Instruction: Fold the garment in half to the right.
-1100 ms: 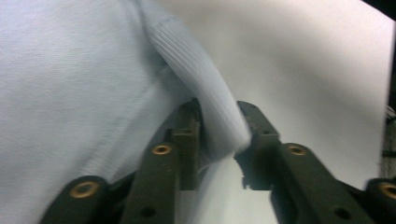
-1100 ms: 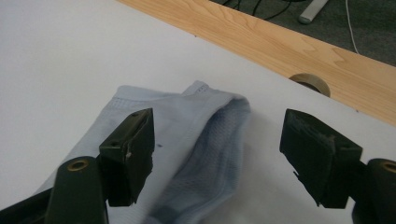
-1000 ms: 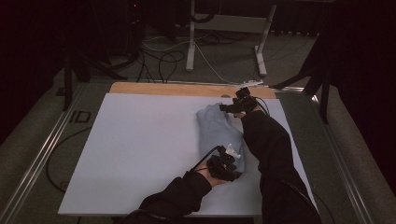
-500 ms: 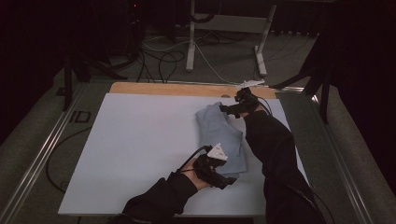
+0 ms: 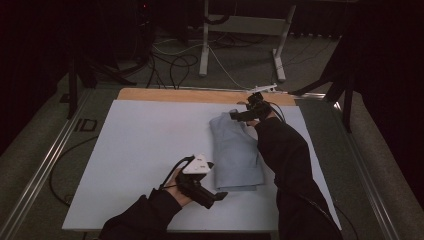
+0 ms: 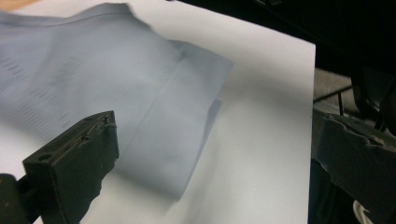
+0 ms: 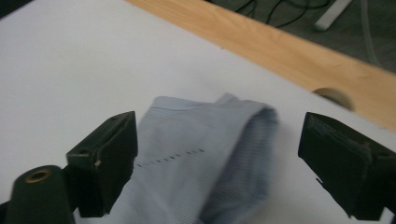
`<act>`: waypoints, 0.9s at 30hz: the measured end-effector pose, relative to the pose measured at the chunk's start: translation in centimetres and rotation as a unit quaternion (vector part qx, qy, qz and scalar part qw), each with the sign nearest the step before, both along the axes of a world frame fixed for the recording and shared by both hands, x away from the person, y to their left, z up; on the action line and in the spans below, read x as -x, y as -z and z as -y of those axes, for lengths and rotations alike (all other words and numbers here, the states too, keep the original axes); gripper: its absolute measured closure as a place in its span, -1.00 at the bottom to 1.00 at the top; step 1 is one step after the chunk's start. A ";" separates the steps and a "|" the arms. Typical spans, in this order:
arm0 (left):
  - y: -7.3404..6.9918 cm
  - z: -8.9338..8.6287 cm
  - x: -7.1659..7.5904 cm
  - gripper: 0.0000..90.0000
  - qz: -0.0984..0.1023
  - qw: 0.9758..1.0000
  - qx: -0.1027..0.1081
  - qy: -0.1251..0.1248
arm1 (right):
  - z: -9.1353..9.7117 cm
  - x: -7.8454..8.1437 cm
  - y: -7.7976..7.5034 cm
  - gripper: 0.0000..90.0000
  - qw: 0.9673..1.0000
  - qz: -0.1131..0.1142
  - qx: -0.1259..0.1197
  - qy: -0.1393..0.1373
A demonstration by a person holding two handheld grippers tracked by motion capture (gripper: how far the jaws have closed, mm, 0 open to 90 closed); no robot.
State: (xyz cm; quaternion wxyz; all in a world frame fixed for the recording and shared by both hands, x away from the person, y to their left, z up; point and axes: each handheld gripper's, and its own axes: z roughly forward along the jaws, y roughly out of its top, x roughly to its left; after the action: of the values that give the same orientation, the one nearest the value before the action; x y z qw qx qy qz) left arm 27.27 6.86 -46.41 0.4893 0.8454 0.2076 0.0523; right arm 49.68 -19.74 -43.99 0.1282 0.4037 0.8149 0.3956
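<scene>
Pale-blue folded shirt [image 5: 236, 150] lies right of centre on the white tabletop [image 5: 140, 145], long axis running up the frame — right gripper [image 5: 239, 115] at its upper end, left gripper [image 5: 216, 197] just off its lower-left corner, both spread empty; dark, cabled floor [image 5: 175, 60] beyond.

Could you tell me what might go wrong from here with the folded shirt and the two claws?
1. The folded light-blue shirt lies near the right edge of the white board; a sideways drag could push it off.
2. Both claws are open and off the cloth. If the right claw closes at the far end, it may catch only the top layer and undo the fold.
3. The left claw sits beside the near hem and could snag it.
</scene>
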 end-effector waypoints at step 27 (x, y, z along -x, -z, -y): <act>4.8 -10.3 1.5 -1.00 -0.017 0.993 0.037 -0.111 | -0.3 -1.9 5.6 0.92 0.992 -0.059 0.104 0.045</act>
State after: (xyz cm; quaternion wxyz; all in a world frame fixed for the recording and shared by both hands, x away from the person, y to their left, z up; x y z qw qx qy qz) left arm 25.79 17.17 -51.24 0.5080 0.7992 0.3101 0.0842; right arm 51.57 -19.48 -49.62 0.1390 0.4471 0.8388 0.2778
